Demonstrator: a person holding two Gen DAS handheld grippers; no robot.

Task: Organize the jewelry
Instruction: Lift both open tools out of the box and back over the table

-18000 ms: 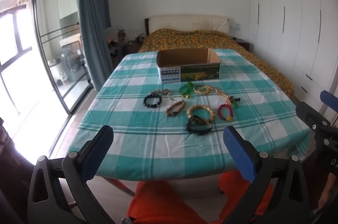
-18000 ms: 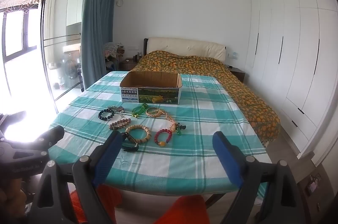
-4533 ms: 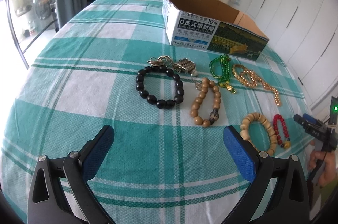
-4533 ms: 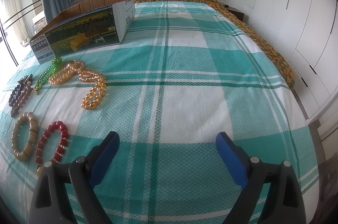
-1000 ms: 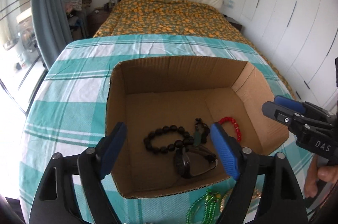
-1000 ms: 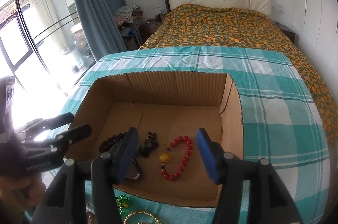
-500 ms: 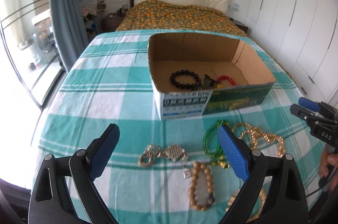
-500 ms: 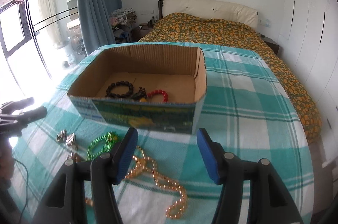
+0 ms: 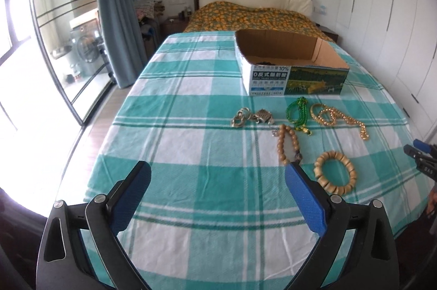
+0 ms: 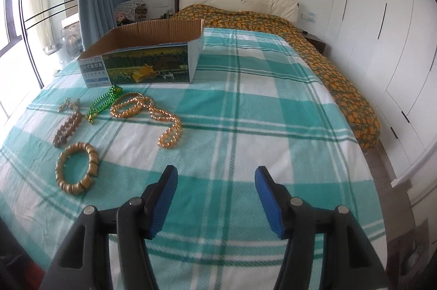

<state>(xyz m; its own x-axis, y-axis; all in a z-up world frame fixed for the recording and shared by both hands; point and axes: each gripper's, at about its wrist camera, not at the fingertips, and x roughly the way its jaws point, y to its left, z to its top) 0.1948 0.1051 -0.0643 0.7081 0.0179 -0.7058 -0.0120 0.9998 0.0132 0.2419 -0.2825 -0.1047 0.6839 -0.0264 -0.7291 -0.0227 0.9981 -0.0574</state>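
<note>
An open cardboard box (image 9: 292, 76) (image 10: 142, 66) stands at the table's far side; a dark bead bracelet barely shows inside. In front of it lie a silver keychain (image 9: 252, 117), a green bead necklace (image 9: 297, 113) (image 10: 105, 100), a gold bead necklace (image 9: 338, 119) (image 10: 148, 112), a brown wooden bead bracelet (image 9: 288, 143) (image 10: 67, 132) and a chunky tan bracelet (image 9: 335, 176) (image 10: 76, 168). My left gripper (image 9: 218, 186) is open and empty, near the table's front. My right gripper (image 10: 215, 186) is open and empty, right of the tan bracelet.
The table has a teal checked cloth (image 9: 191, 153). A bed (image 9: 254, 16) lies beyond it, white wardrobes (image 10: 382, 30) on the right, a glass door and blue curtain (image 9: 117, 3) on the left. The right gripper's tip shows at the left view's right edge (image 9: 422, 156).
Both grippers have pulled back and lowered from the box toward the table's front. The box now looks farther off, and its contents are mostly hidden by its wall.
</note>
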